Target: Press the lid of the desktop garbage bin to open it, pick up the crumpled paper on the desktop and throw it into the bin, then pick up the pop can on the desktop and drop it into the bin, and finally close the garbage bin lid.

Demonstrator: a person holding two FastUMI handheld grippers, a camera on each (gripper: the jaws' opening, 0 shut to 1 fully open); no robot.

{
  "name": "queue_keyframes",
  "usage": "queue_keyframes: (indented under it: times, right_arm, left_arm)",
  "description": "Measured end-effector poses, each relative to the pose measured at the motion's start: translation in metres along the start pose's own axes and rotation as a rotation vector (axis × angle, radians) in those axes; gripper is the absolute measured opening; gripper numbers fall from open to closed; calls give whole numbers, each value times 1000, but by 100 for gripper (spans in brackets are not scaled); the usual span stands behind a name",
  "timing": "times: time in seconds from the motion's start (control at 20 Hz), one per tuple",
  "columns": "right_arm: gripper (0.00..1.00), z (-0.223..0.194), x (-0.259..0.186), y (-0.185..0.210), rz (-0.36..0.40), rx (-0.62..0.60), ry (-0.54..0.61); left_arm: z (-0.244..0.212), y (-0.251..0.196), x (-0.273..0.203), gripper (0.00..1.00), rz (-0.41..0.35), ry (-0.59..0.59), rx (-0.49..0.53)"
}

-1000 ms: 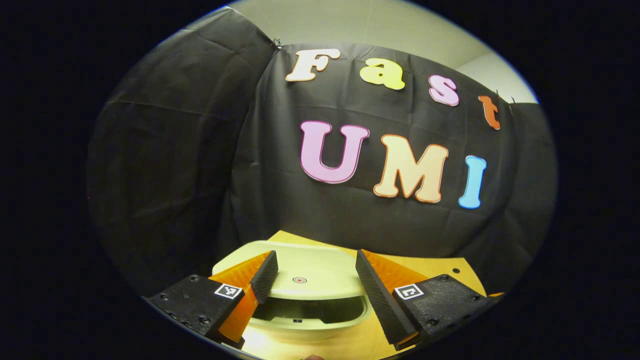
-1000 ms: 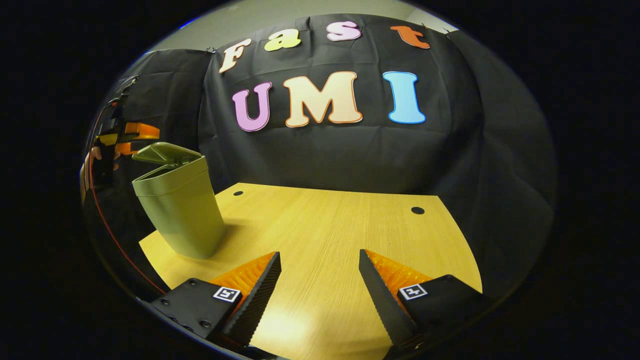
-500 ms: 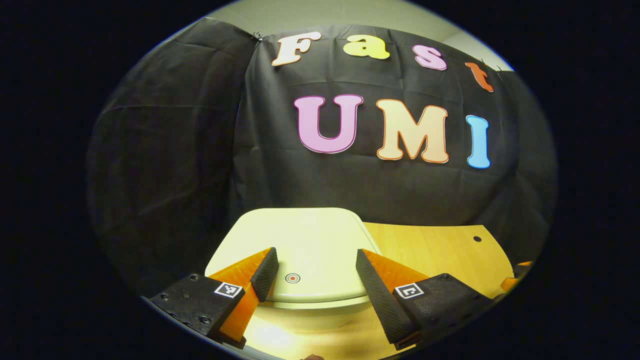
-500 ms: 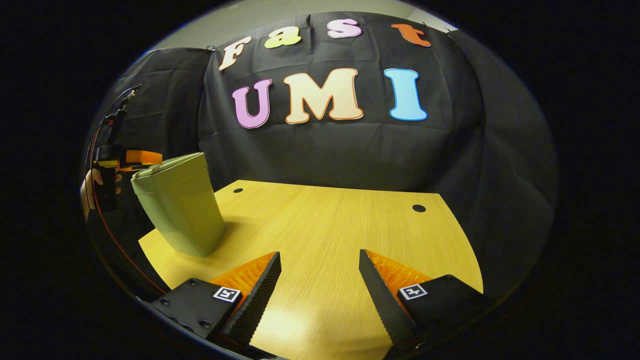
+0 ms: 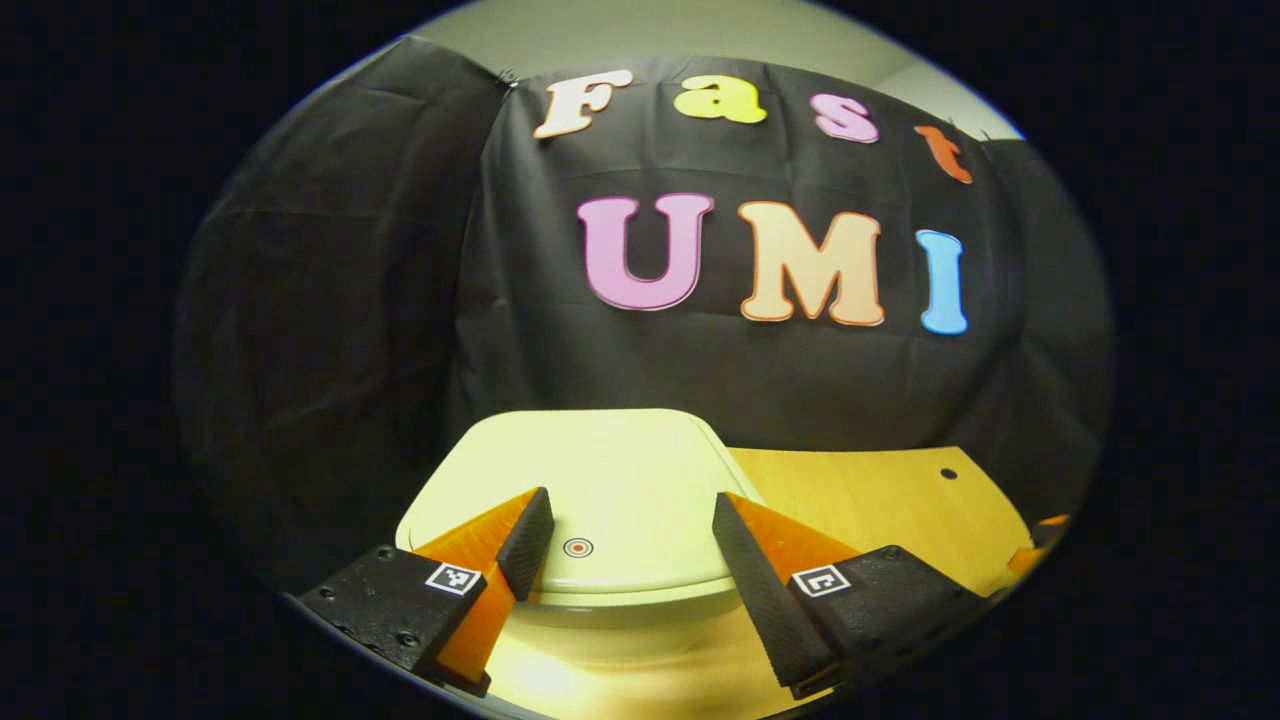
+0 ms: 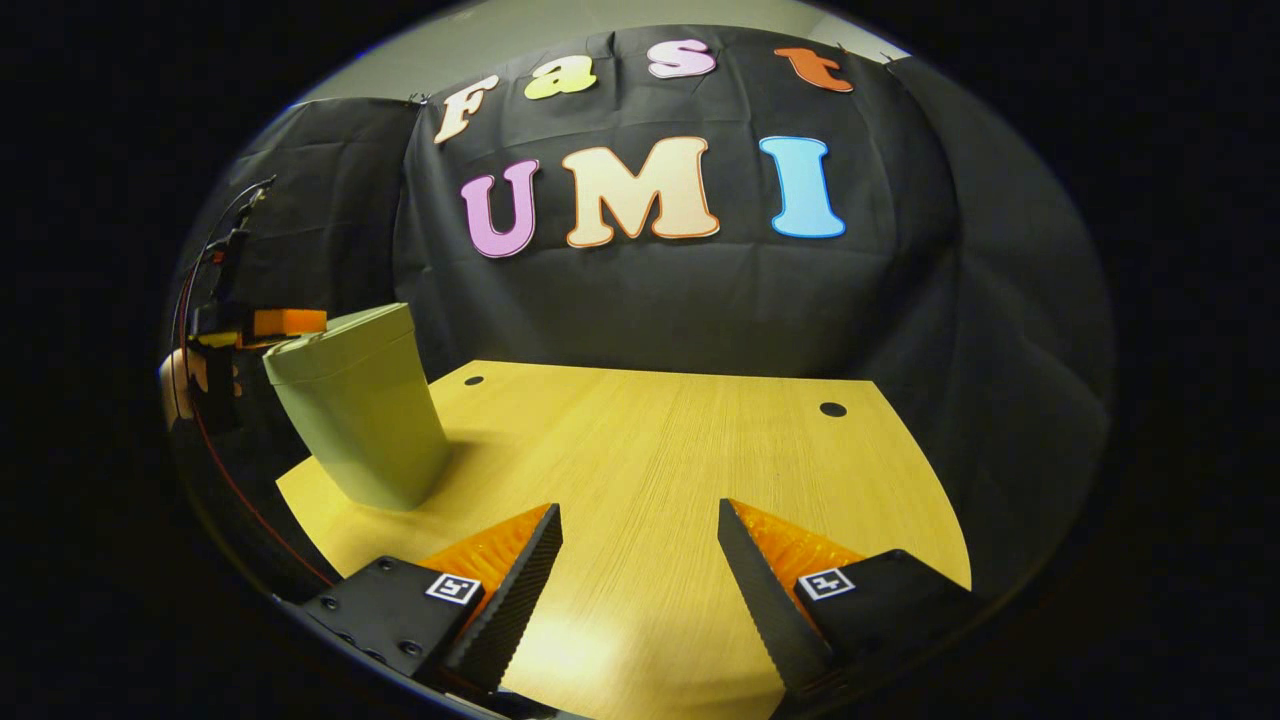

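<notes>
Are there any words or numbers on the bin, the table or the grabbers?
Bin lid: no words, just a small round ring mark near its front edge.
Left gripper: square patterned tags, a code, not words.
Right gripper: square patterned tags, again no words.
Table: no writing.

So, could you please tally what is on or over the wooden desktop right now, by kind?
Pale green plastic garbage bin, lid shut: 1
Two-finger grippers, left gripper and right gripper, both open: 2
Round dark holes in the light wooden desktop, one near the bin, one farther right: 2
Total: 5
</notes>
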State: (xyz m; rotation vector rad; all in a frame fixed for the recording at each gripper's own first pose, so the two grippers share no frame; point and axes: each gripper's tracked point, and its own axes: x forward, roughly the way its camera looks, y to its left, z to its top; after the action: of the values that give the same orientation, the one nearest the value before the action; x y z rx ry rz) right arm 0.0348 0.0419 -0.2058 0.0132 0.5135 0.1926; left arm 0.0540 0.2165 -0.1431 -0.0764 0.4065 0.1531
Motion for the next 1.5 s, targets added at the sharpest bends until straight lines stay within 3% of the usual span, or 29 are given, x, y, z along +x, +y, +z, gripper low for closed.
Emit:
queue_keyframes:
  times: [0.35,0.45,0.75,1.0,1.35,1.5]
  right_arm:
    - [99,20,-13,3,-5,-32,-53]
    - [99,26,-21,3,-5,-20,-68]
    - [99,80,-60,1,-8,39,-205]
    - [98,130,-102,-7,-36,69,-366]
    - [98,135,-141,-30,-113,97,-448]
    - [96,138,-154,-39,-136,116,-470]
  left_arm:
    - [6,0,-10,95,-29,-12,-38]
    - [24,-6,-20,94,-48,-77,-44]
    - [80,-92,-73,93,-235,-302,-10]
    - [75,-170,-100,94,-378,-305,-55]
    - [56,-246,-114,94,-541,-257,-99]
    - [48,-265,-113,94,-577,-219,-132]
